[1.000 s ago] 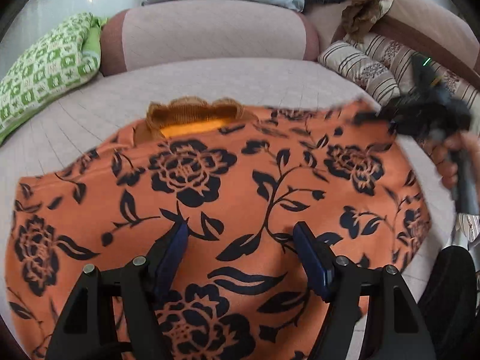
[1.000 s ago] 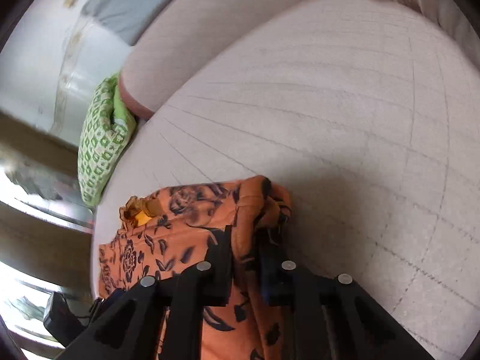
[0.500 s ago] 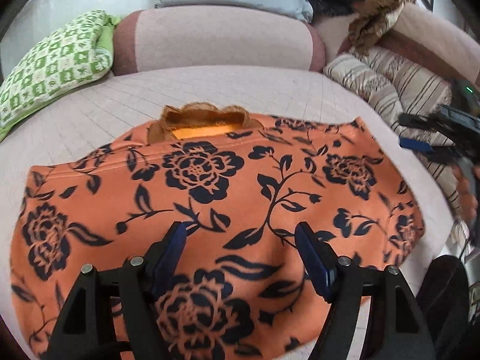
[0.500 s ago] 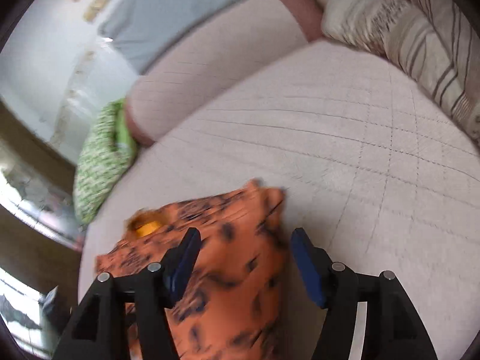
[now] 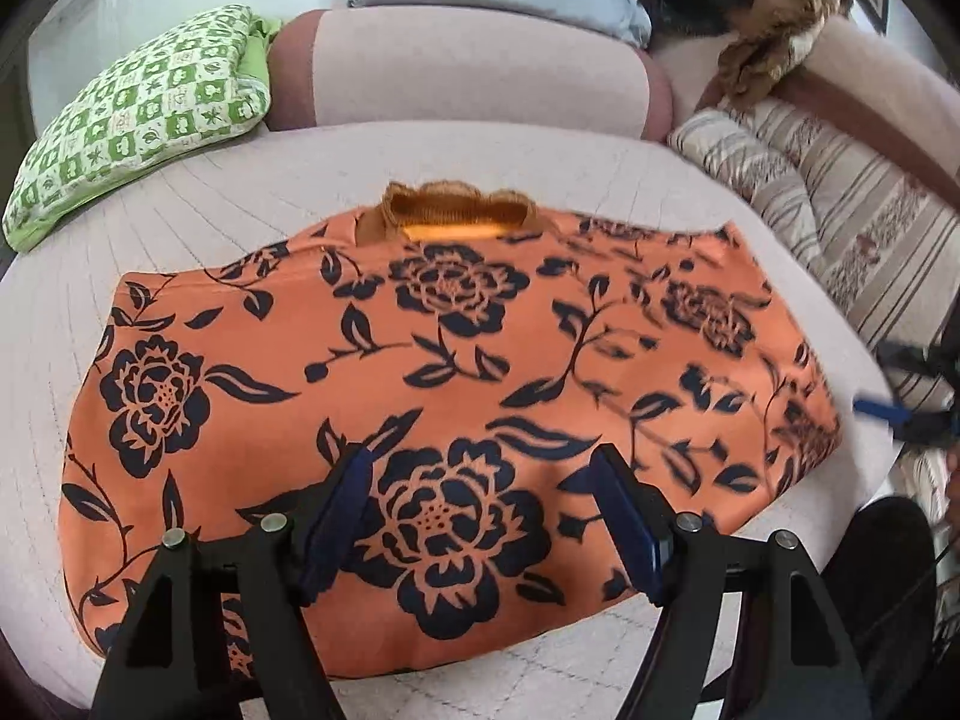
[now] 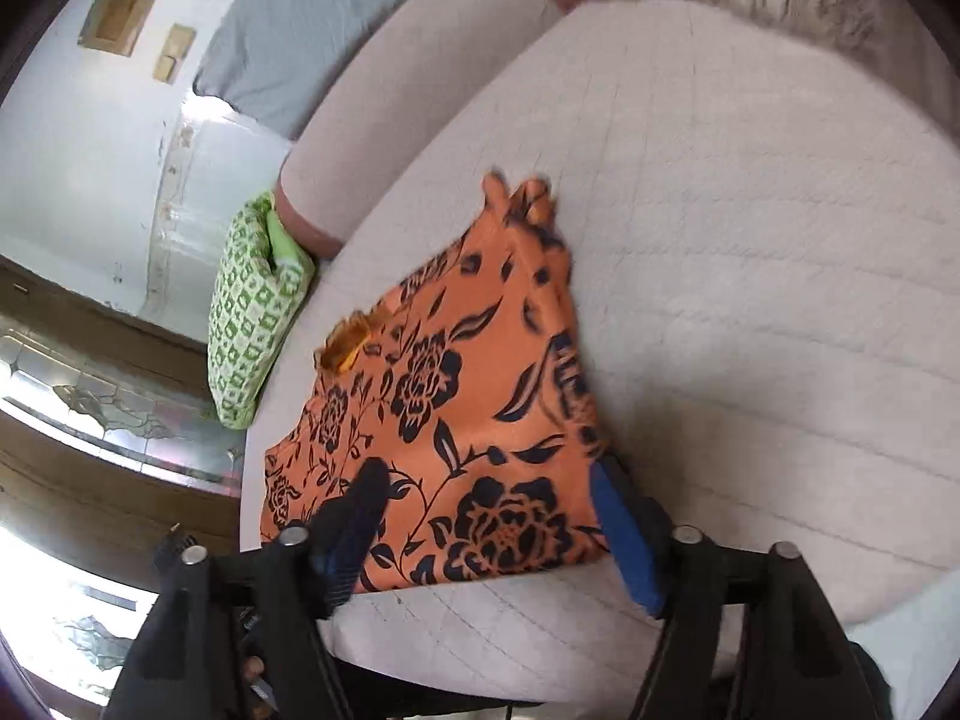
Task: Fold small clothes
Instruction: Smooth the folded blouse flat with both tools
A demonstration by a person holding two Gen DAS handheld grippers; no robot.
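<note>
At nine o'clock of my left view the green checked pillow (image 5: 138, 114) lies at the edge of the pale quilted cushion (image 5: 282, 180), touching the pink bolster (image 5: 480, 78) at twelve o'clock. Bare quilting runs between the pillow and the orange flowered garment (image 5: 450, 372), and a thin strip of it shows below the hem at six o'clock. At two o'clock the striped cushions (image 5: 840, 222) close in on the garment's right edge.

The garment lies flat, its brown collar (image 5: 456, 210) toward twelve o'clock. My left gripper (image 5: 480, 516) stands spread over the lower part of the cloth, a big black flower between its blue pads (image 5: 336, 528); I cannot tell whether they touch the cloth, and nothing is pinched. At four o'clock my right gripper (image 5: 900, 414) shows blurred at the frame's edge, just beside the garment's right hem.

In my right view the pillow (image 6: 252, 318) sits at nine o'clock, and wide bare quilting (image 6: 750, 240) spreads from one to four o'clock. My right gripper (image 6: 492, 522) has just been opening; its jaws now stand released, over the garment's (image 6: 456, 396) near corner, gripping nothing.
</note>
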